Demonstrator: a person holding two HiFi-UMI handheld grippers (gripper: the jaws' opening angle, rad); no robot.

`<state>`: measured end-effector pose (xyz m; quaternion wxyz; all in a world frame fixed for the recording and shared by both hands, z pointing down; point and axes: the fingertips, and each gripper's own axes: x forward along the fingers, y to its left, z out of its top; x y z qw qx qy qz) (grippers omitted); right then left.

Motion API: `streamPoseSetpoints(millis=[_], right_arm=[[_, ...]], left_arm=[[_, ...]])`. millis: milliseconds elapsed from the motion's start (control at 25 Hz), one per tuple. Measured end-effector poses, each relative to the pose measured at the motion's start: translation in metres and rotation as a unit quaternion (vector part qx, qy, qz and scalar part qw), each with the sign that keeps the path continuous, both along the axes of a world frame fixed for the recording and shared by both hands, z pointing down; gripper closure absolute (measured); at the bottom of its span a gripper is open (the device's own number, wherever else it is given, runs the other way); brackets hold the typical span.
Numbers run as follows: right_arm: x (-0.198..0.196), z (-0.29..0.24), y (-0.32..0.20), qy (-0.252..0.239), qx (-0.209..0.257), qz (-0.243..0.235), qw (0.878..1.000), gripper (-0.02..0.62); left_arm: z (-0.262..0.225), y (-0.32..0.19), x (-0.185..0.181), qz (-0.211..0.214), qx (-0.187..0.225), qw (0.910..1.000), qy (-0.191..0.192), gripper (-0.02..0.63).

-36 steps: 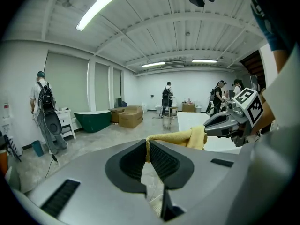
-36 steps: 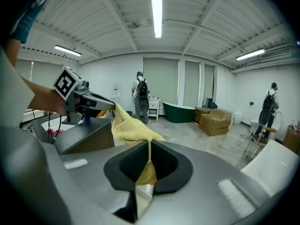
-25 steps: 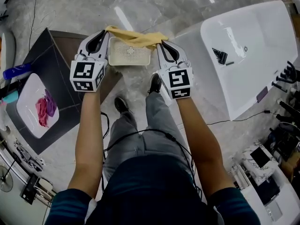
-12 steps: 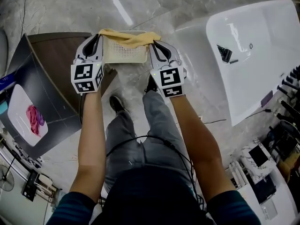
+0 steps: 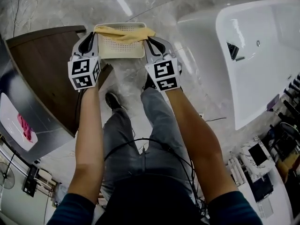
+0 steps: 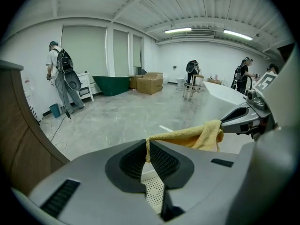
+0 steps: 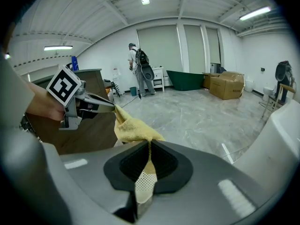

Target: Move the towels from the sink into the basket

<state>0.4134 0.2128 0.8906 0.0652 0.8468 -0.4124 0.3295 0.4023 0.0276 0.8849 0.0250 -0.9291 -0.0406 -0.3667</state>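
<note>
Yellow towel (image 5: 124, 31), pinched at each end by your left tongs (image 5: 93, 35) and right tongs (image 5: 149, 40), has come down to just over the basket (image 5: 121, 50); judged ready for release into it.

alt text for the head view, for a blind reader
Seen from above, left tongs and right tongs each grip an end of a yellow towel stretched over a white basket on the floor. A bathtub sits at right, a sink with a pink towel at left.
</note>
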Motion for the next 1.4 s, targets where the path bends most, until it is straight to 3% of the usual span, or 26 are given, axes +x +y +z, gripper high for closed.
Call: streamPoseSetpoints(millis=[880,1400], right_arm=[[-0.037,0.208,-0.024,-0.075,-0.038,-0.052,0.995,0.568],[-0.060,0.266,-0.042,-0.100,-0.059,-0.070,0.991,0.564]], left_arm=[[0.201,-0.028,-0.039,-0.023,-0.001,0.9948,-0.100,0.580],[0.259,-0.047,-0.063,-0.038,-0.004,0.9890,-0.143,0.580]])
